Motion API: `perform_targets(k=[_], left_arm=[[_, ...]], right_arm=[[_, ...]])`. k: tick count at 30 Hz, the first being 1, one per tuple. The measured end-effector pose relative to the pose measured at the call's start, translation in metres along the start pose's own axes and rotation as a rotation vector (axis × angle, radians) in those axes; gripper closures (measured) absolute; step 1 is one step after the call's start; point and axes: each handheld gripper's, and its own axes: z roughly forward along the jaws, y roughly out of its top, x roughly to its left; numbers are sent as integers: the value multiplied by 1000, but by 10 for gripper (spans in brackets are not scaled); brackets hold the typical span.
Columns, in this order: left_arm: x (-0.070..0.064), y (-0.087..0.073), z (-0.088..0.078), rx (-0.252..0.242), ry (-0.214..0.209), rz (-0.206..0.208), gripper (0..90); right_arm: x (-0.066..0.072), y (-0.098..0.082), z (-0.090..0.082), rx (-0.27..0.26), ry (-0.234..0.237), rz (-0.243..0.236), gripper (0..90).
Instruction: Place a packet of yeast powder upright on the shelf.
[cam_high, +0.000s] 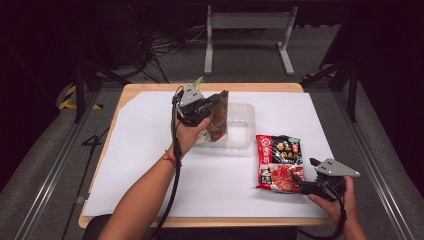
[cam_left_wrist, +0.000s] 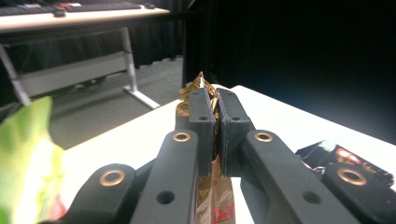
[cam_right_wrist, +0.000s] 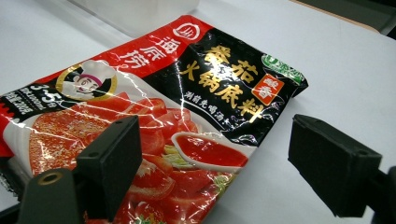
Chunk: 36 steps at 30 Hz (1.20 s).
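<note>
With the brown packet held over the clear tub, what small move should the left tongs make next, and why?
Probably lower it a little, then release. The left tongs are shut on the brown packet, which hangs upright over the clear tub. The right tongs wait open by the red packet.

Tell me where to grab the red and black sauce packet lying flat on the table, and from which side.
Grip the red and black sauce packet by its near right corner, coming in low from the right, where the open right hand-held gripper already sits. It lies flat, so only a thin edge fits between the jaws.
</note>
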Motion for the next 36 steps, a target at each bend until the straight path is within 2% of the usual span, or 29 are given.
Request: perform_targets(k=[2,4,6,10,11,13,15,16,17,18,21,23,24,25,28,30,35,36], left_arm=[[-1,0,2,5,-1,2,867],[-2,-1,6,18,-24,5,852],[-2,-4,9,27,-14,3,831],[2,-9,10,39,-25,-20,828],[3,-10,9,45,-24,-28,813],[4,-14,10,99,-34,-44,679],[5,-24,10,129,-48,-8,716],[5,-27,9,138,-48,2,714],[5,-32,6,153,-75,7,716],[5,-32,6,153,-75,7,745],[5,-46,0,217,-99,52,757],[4,-54,-1,267,-117,67,763],[4,-54,-1,267,-117,67,767],[3,-59,-1,294,-136,83,767],[-1,-66,2,354,-155,124,805],[-3,-69,6,379,-140,152,843],[2,-72,15,390,-129,115,868],[2,-73,16,393,-124,120,871]], right_arm=[[0,0,0,0,-2,-3,179],[0,0,-1,-1,-4,-1,179],[-1,-1,-1,-1,-3,3,179],[-1,-1,-1,1,-2,-1,179],[0,-1,-1,0,-2,0,179],[0,0,-1,0,-2,-3,178],[0,-1,0,1,-2,0,179],[0,-1,0,1,-2,0,179],[0,-1,0,1,-1,0,179],[0,-1,0,2,-1,-2,179],[1,0,0,3,-1,-1,179],[1,-1,1,8,0,-2,179],[1,-1,1,8,0,-2,179],[1,-1,1,9,1,-3,179],[2,0,1,9,0,-5,179],[2,0,1,9,-1,-6,179],[1,-1,0,9,-4,-4,179],[1,-1,0,6,-4,-7,179]])
